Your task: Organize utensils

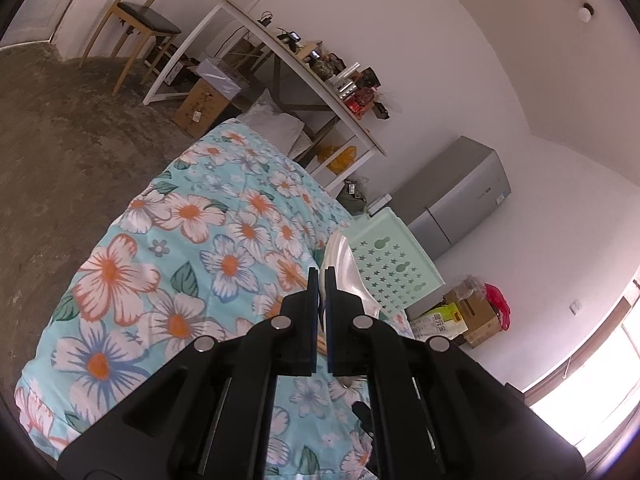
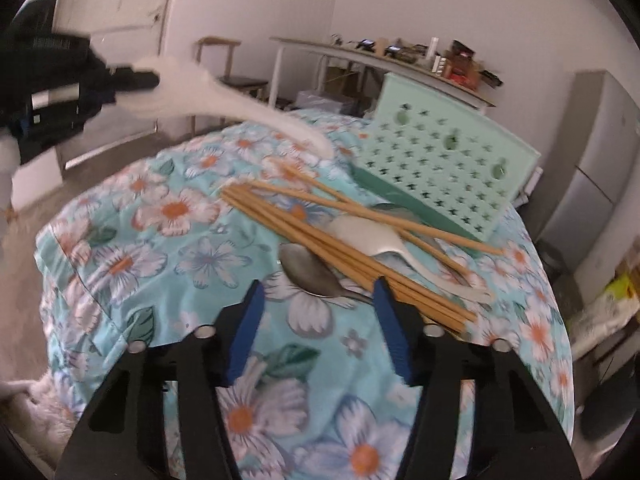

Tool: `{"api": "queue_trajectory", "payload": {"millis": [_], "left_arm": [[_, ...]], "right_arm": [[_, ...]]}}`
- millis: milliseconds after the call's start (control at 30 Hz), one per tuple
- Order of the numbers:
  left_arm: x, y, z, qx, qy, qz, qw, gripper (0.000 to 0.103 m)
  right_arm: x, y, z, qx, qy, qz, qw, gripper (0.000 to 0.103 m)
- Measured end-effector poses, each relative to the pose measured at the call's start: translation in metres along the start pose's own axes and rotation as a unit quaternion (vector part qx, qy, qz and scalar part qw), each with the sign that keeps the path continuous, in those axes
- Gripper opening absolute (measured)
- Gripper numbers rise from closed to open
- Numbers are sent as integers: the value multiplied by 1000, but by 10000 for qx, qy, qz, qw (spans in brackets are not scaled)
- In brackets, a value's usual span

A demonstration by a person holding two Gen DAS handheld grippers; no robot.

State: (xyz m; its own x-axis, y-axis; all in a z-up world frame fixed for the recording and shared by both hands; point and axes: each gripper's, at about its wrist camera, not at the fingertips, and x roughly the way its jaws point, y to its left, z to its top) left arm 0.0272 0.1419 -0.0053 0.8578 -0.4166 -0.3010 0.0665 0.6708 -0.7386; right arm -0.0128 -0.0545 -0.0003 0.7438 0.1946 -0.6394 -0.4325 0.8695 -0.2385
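Note:
My left gripper [image 1: 320,276] is shut on a white plastic spoon [image 1: 346,264], which sticks out past its right finger. The right wrist view shows that gripper [image 2: 132,76] at the upper left, holding the blurred white spoon [image 2: 240,108] out over the table. My right gripper [image 2: 319,286] is open and nothing is between its blue pads [image 2: 248,328]. Just beyond its tips lies a metal spoon [image 2: 310,270]. Past that lie a pile of wooden chopsticks [image 2: 340,248] and another white spoon [image 2: 372,238]. A mint-green perforated utensil holder [image 2: 440,168] lies on its side behind them.
A floral turquoise cloth [image 2: 160,264] covers the table. Behind it stand a white desk [image 1: 280,60] full of clutter, a wooden chair [image 1: 140,20] and a grey fridge [image 1: 460,196]. Cardboard boxes [image 1: 476,316] sit on the floor near a bright window.

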Motion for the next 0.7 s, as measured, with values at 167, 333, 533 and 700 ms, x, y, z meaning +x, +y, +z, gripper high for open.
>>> {"api": "queue_trajectory", "payload": {"millis": [167, 333, 533, 700], "left_arm": [[6, 8, 3, -55, 23, 75, 10000, 2], [15, 15, 4, -117, 54, 140, 9998, 2], [21, 16, 5, -125, 99, 199, 9997, 2], [22, 13, 5, -97, 71, 238, 9996, 2]], "right_arm": [[22, 8, 2, -285, 304, -42, 9991, 31], [34, 17, 6, -601, 371, -215, 9973, 23], [46, 25, 11, -801, 368, -393, 9953, 17], [48, 26, 14, -803, 360, -355, 9955, 13]]}}
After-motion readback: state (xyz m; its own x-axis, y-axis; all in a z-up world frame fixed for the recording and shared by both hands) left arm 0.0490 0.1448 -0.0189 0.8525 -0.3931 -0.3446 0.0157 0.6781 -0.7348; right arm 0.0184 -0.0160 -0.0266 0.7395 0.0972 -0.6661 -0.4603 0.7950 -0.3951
